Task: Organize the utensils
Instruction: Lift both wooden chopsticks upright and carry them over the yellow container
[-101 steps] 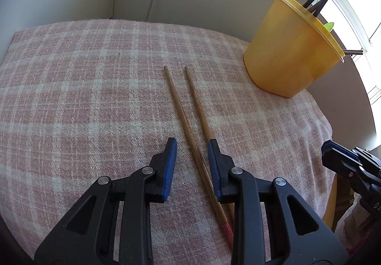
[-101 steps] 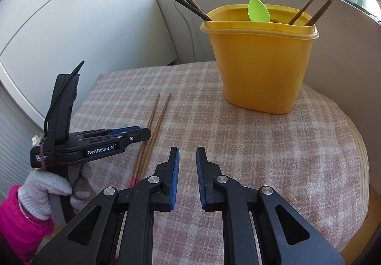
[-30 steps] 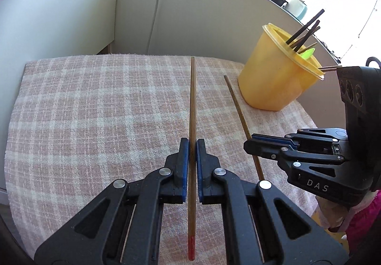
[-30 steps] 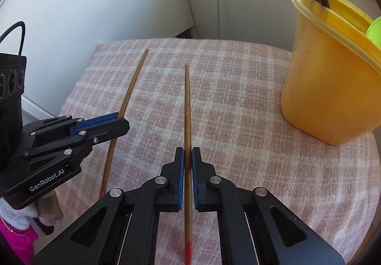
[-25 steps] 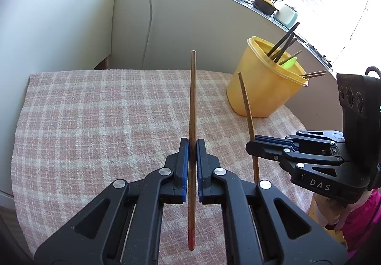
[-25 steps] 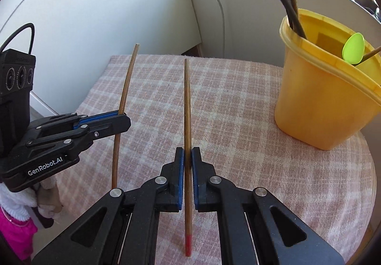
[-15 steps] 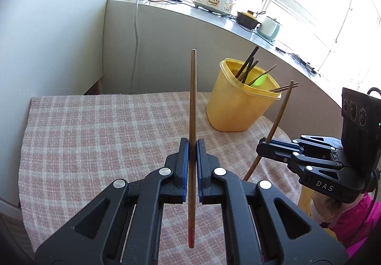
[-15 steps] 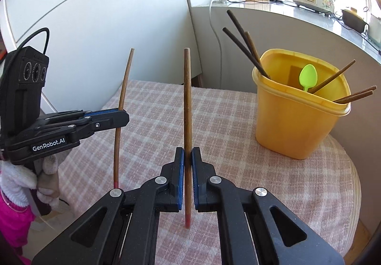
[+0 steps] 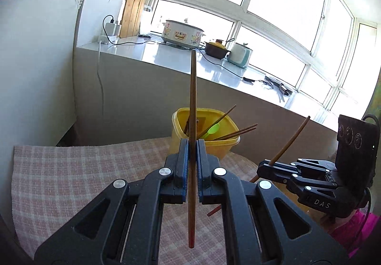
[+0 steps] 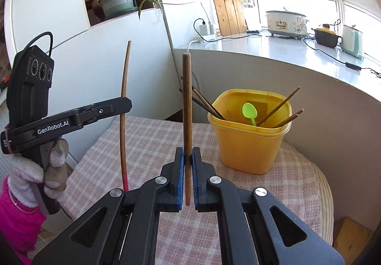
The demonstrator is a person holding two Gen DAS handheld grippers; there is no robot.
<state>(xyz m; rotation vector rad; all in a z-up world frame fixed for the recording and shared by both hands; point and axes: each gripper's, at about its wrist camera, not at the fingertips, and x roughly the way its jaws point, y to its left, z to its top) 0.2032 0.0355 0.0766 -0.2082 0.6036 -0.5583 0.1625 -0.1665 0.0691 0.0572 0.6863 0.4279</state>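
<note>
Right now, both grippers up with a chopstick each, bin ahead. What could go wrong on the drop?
1. The yellow bin already holds chopsticks leaning across its opening plus a green spoon; an incoming stick may catch on them.
2. The left gripper and right gripper each pinch a chopstick at one spot, so it could pivot or slip.
3. Both converging on one opening may collide.

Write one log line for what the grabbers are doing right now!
left gripper: shut on left chopstick | right gripper: shut on right chopstick | both lifted above checked cloth | yellow tub: not yet reached

Sunlit windows (image 9: 273,5) above white counter (image 9: 181,55)
</note>
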